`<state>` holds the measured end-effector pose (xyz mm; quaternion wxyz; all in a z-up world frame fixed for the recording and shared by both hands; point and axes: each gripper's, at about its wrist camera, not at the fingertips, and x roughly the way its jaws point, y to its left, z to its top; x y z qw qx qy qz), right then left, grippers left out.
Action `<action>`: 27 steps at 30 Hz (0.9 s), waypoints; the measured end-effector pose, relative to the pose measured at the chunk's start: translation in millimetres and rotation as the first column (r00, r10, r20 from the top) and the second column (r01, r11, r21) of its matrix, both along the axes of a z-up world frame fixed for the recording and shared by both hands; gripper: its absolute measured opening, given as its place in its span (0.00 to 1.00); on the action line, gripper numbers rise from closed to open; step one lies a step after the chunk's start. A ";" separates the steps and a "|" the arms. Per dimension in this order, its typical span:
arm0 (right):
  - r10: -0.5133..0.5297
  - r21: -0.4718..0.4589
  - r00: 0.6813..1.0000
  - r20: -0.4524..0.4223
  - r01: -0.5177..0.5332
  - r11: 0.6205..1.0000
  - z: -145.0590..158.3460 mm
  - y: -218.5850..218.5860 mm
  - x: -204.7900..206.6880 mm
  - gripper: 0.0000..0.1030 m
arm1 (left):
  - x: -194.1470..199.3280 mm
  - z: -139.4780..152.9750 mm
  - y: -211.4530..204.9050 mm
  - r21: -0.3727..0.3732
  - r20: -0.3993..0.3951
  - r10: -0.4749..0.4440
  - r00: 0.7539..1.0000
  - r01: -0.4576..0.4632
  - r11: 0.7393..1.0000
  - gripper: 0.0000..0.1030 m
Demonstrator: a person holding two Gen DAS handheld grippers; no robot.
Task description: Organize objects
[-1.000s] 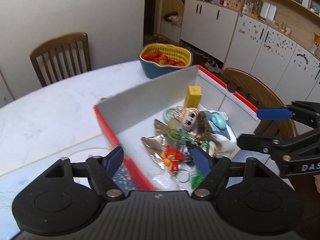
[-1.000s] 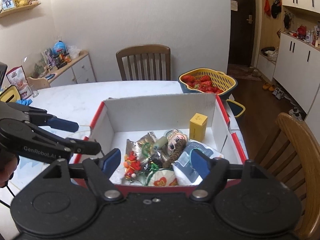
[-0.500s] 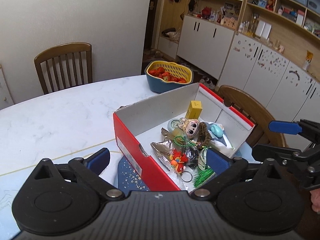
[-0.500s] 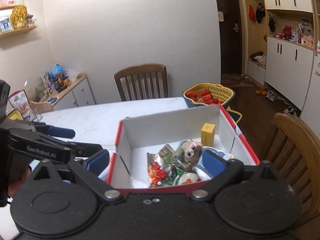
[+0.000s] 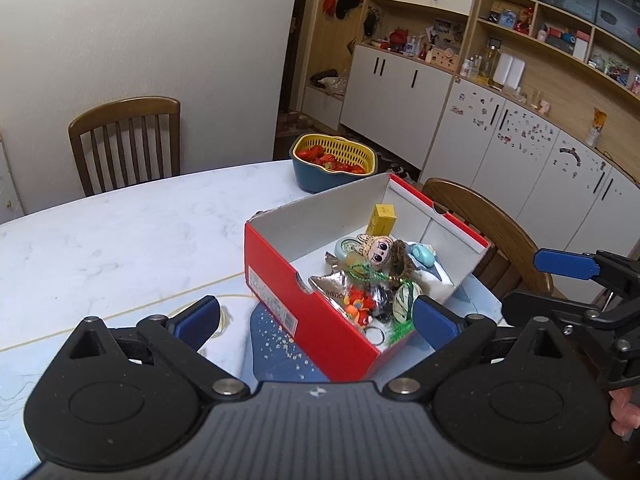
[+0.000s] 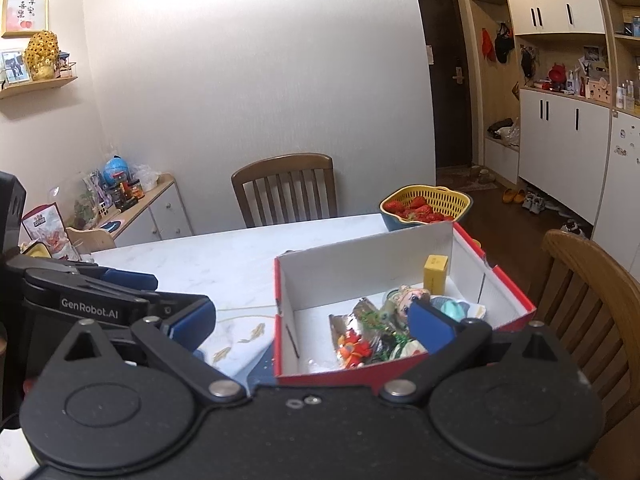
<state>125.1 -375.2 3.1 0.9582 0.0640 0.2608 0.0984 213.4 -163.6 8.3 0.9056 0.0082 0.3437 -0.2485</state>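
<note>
A red shoebox (image 5: 304,304) with white inside stands on the marble table (image 5: 120,240); it also shows in the right wrist view (image 6: 360,378). In it lie a doll head (image 5: 378,249), a yellow carton (image 5: 382,219), a silver foil packet (image 5: 330,286), an orange toy (image 5: 358,306) and other small items. My left gripper (image 5: 316,318) is open and empty, held above and in front of the box. My right gripper (image 6: 312,322) is open and empty, raised at the box's near side; it also shows in the left wrist view (image 5: 568,280).
A yellow-and-blue basket of strawberries (image 5: 334,162) stands beyond the box. Wooden chairs stand at the far side (image 5: 124,140) and right side (image 5: 492,232) of the table. A blue mat (image 5: 276,352) lies under the box. Cabinets line the right wall.
Both grippers have drawn back and up from the box, which now looks smaller and farther. Their jaws have opened wider. The items in the box have not moved.
</note>
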 end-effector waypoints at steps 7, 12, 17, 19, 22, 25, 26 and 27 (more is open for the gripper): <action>-0.009 0.003 1.000 -0.015 0.009 1.000 -6.3 15.3 -12.6 0.99 | -13.3 -0.9 11.8 0.031 0.020 0.003 1.000 -0.004 0.999 1.00; -0.022 0.000 1.000 -0.022 0.022 1.000 -9.8 22.7 -19.4 0.99 | -18.5 -5.3 19.5 0.040 0.017 0.000 1.000 -0.001 0.999 1.00; -0.038 -0.009 0.999 -0.030 0.037 0.999 -11.0 28.6 -26.1 0.99 | -22.0 -11.1 23.2 0.049 0.013 -0.003 1.000 0.003 0.999 1.00; -0.047 -0.014 0.998 -0.030 0.046 0.999 -11.2 29.9 -29.4 0.99 | -22.8 -14.0 23.9 0.048 0.007 -0.006 1.000 0.005 0.999 1.00; -0.059 -0.016 0.998 -0.037 0.058 0.998 -11.7 30.9 -33.6 0.99 | -24.2 -17.0 24.5 0.046 0.003 -0.006 1.000 0.006 0.999 1.00; -0.073 -0.017 0.996 -0.043 0.072 0.997 -12.7 31.4 -37.1 0.99 | -25.2 -18.2 24.6 0.041 0.000 -0.013 1.000 0.013 0.999 1.00; -0.077 -0.017 0.996 -0.044 0.076 0.997 -13.0 31.1 -38.3 0.99 | -25.6 -18.4 24.6 0.041 0.001 -0.012 1.000 0.012 0.999 1.00; -0.082 -0.020 0.996 -0.044 0.081 0.997 -13.0 31.2 -39.5 0.99 | -26.1 -18.5 24.2 0.042 0.004 -0.011 1.000 0.011 0.999 1.00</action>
